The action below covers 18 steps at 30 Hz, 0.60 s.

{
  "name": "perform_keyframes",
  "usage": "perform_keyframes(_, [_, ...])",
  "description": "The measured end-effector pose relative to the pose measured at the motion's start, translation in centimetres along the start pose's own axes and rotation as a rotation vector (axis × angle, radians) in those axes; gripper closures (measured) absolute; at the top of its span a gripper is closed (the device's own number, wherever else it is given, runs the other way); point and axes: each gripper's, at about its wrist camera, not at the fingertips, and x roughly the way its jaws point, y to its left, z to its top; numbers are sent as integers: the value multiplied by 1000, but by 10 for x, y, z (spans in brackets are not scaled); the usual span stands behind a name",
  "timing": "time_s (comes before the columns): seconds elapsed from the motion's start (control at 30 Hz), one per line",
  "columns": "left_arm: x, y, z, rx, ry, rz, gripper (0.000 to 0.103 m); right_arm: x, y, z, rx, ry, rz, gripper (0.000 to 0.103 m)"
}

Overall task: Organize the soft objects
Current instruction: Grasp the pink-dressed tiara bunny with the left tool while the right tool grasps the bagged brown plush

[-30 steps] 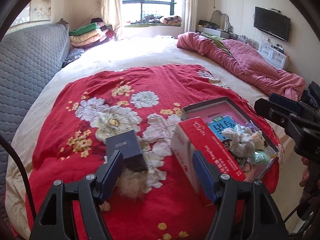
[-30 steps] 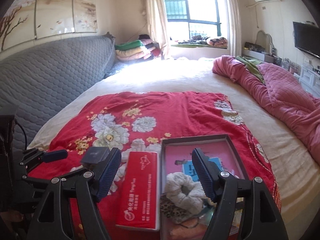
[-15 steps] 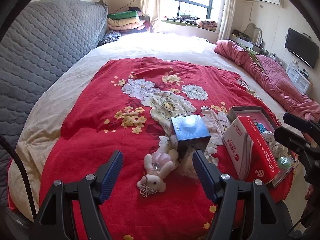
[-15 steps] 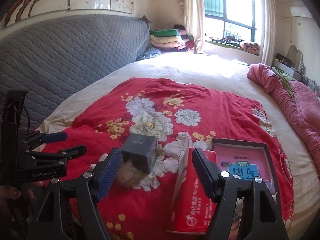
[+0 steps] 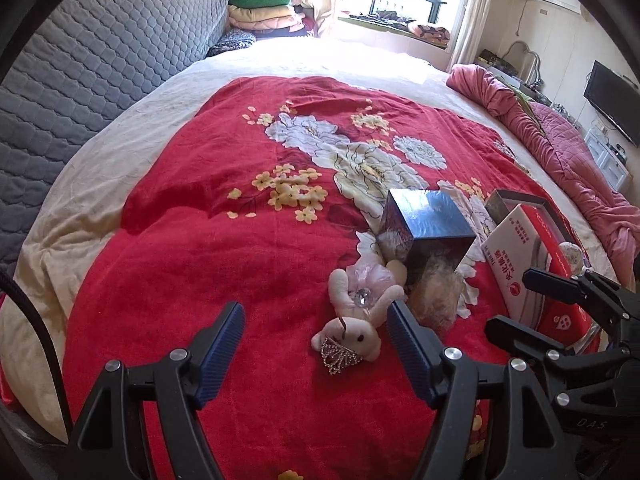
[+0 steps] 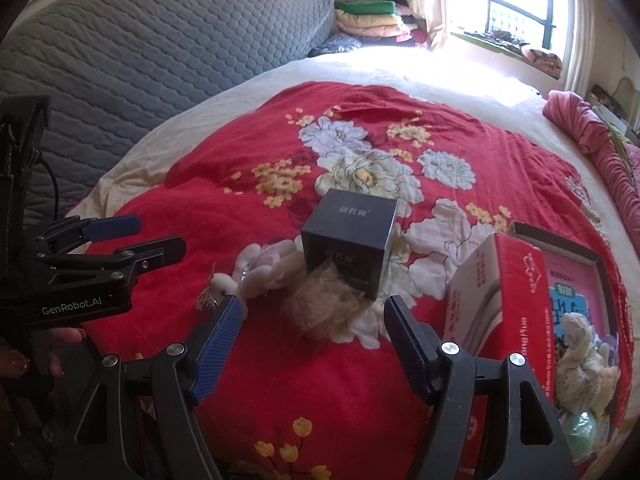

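A small pink plush bunny (image 5: 360, 308) with a silver crown lies on the red flowered blanket (image 5: 240, 240). My left gripper (image 5: 315, 307) is open just above its head, with the bunny by the right finger. A beige fluffy pompom (image 6: 320, 296) lies against a dark blue box (image 6: 348, 240). My right gripper (image 6: 313, 302) hangs open just short of the pompom. Each gripper shows in the other's view: the right gripper (image 5: 510, 300) at right, the left gripper (image 6: 160, 234) at left, both empty.
A red tissue box (image 6: 492, 292) stands on edge against an open shallow tray (image 6: 560, 240) that holds a pink book, a white scrunchie (image 6: 576, 344) and a green ball (image 6: 584, 428). A grey quilted headboard (image 5: 100, 60) runs along the left. A pink quilt (image 5: 560, 160) is bunched far right.
Both grippers have swung left and come lower. The bunny has come between the left fingers, and the right view has shifted from the tray to the pompom and dark box. Both stay open.
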Motion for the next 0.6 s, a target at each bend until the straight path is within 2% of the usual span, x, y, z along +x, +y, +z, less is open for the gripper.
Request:
perform_keyframes(0.3, [39, -2, -4, 29, 86, -85, 30, 52, -6, -4, 12, 87, -2, 28])
perform_keyframes(0.6, [66, 5, -3, 29, 150, -109, 30, 83, -17, -4, 24, 120, 12, 28])
